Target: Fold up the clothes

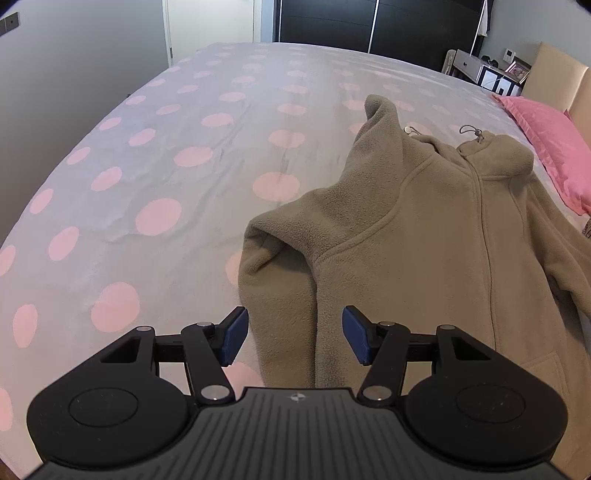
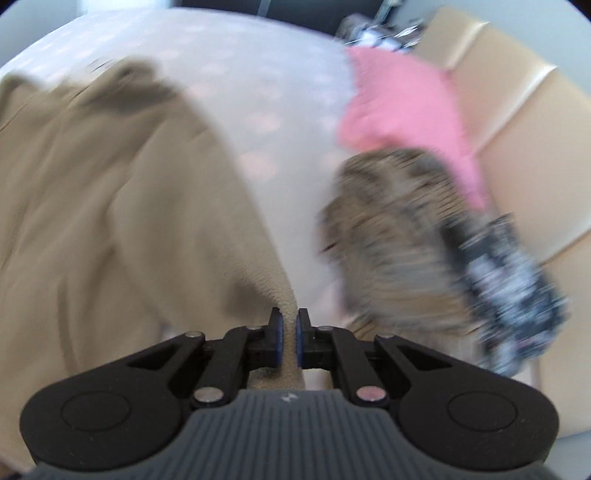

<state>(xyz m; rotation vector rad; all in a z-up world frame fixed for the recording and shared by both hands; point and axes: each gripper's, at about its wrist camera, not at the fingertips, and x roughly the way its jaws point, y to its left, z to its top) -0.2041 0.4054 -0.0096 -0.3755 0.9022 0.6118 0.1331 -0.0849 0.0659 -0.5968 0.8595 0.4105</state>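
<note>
The right gripper (image 2: 290, 325) is clamped on the beige fleece zip jacket's (image 1: 424, 236) edge; the left gripper (image 1: 293, 334), jaws apart, hovers over its folded sleeve at six o'clock on the pink-dotted bedspread (image 1: 184, 155).

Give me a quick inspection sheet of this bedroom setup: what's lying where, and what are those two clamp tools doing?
Surface: bed cover, grey with pink dots, slightly wrinkled.
Job's things: tan fleece jacket lying zip-up on the cover, one sleeve folded in.
Clutter: pink pillow; striped garment and dark patterned cloth beside it, both blurred.
Grippers: left gripper, jaws open over the jacket's sleeve, not pressing it; right gripper, jaws shut on a fleece edge.
Cables: nothing seen.
Surroundings: beige headboard, dark wardrobe, small side table.
</note>
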